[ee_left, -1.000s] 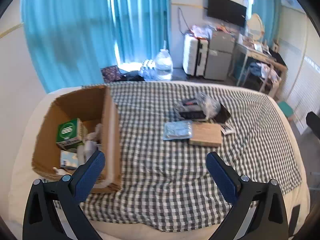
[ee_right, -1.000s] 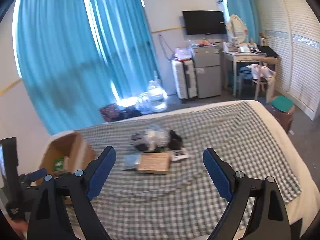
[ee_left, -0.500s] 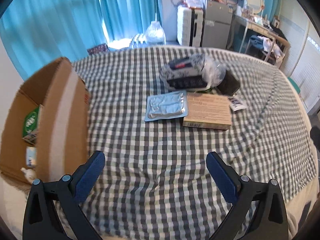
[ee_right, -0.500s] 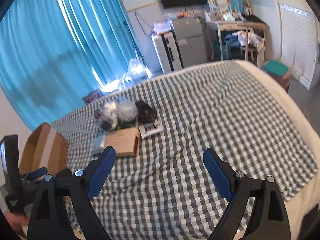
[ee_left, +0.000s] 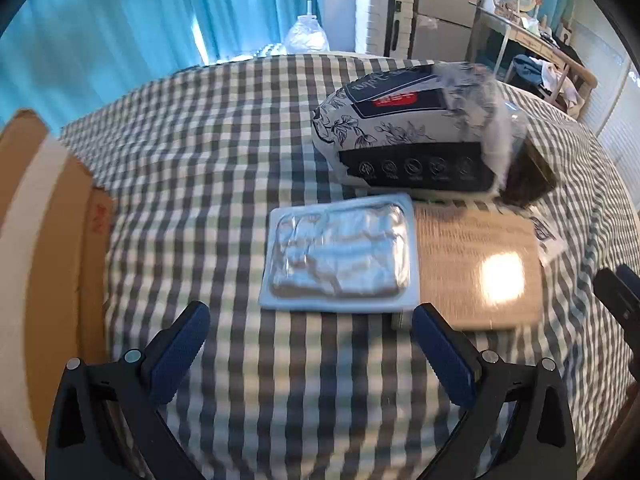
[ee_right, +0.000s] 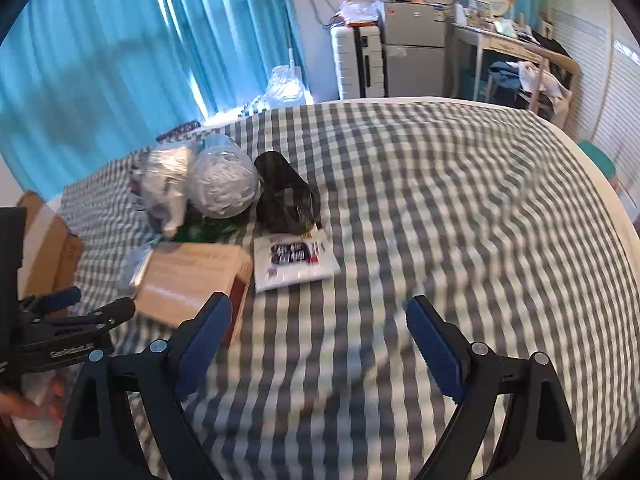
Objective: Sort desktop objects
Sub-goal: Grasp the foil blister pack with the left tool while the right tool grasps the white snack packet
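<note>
Overhead, both grippers (ee_left: 306, 332) (ee_right: 318, 322) gape empty above a checked bedspread (ee_right: 440, 200); blue curtains (ee_right: 140, 40) behind.

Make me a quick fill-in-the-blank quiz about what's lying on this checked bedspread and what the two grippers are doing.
1. The silver foil packet lies directly beside the flat ____ box.
2. Both the left gripper and the right gripper are ____, holding nothing.
3. The bedspread has a ____ pattern.

Missing words: brown; open; checked
</note>
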`<state>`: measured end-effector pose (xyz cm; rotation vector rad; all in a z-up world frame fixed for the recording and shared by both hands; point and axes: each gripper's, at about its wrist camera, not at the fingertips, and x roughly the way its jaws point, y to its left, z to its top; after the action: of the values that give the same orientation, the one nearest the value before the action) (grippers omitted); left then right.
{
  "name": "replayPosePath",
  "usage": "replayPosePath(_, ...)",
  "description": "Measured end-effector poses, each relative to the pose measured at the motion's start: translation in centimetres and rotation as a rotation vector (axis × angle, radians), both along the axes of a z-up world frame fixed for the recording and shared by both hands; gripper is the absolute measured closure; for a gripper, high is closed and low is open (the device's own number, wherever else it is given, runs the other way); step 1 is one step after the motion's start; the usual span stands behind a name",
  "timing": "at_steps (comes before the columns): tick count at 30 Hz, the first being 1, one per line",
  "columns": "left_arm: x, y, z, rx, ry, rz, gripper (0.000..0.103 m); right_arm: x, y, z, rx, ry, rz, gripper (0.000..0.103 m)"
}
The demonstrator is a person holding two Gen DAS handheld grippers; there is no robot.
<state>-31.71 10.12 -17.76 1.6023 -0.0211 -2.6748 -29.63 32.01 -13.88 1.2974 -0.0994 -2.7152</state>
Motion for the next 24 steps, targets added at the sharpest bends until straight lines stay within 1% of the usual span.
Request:
replayPosePath(2,-0.8,-0.5,-0.3,0.028,0.013,-0.001,0.0,-1.6,-0.6,-1.0,0.017,-0.027,0.031,0.013)
replayPosePath(4,-1.6,-1.1,-0.6,0.076,0.011,0.004,0.0,-2.9,-1.2,-2.1,0.061,-0.058,0.052,0.013)
replayPosePath(7,-2.6,-2.4,-1.4,0.131,0.001,0.028,0.0,-4.1,-2.1,-3.4,0.089,-0.066,0.072,0.013)
replayPosePath(8,-3.0,-2.8,-1.6,0.133,0.0,0.044,0.0,-4.6,-2.3,-3.8,0.082,-0.071,0.072,0.013)
replayPosePath(9,-3.4,-2.9,-2.0,0.114,-0.015,0.058,0.0,-5.0,-2.5,-4.2,0.075,-0.078,0.066,0.014)
replayPosePath(10,-3.8,-3.0,-2.5,0.092,-0.047,0.066,0.0,-5.3,-2.8,-4.4,0.078,-0.081,0.06,0.014)
replayPosePath(11,-4.2,-3.2,-3.0,0.09,-0.071,0.067,0.0,-5.5,-3.0,-4.8,0.079,-0.083,0.062,0.014)
replayPosePath(12,-4.4,-3.4,-3.2,0.101,-0.073,0.07,0.0,-5.6,-3.3,-5.1,0.094,-0.084,0.059,0.016)
replayPosePath(14,-4.7,-3.8,-3.4,0.112,-0.072,0.077,0.0,-5.3,-3.1,-5.2,0.077,-0.064,0.048,0.029)
replayPosePath(15,-5.0,-4.0,-3.7,0.102,-0.082,0.075,0.0,-5.0,-3.0,-5.2,0.068,-0.06,0.037,0.039)
replayPosePath(17,-5.4,-4.1,-4.2,0.105,-0.102,0.077,0.0,-4.8,-2.8,-5.1,0.068,-0.062,0.029,0.043)
replayPosePath(18,-5.5,-4.0,-4.1,0.095,-0.102,0.083,0.0,-4.7,-2.9,-5.1,0.067,-0.06,0.031,0.05)
replayPosePath(20,-5.5,-3.5,-4.1,0.093,-0.099,0.067,0.0,-4.3,-2.8,-5.0,0.065,-0.058,0.033,0.06)
replayPosePath(22,-5.4,-3.1,-4.0,0.064,-0.11,0.042,0.0,-3.8,-2.7,-4.9,0.054,-0.06,0.037,0.06)
replayPosePath(24,-5.1,-2.7,-3.6,0.041,-0.112,-0.017,0.0,-3.4,-2.4,-4.7,0.04,-0.063,0.042,0.06)
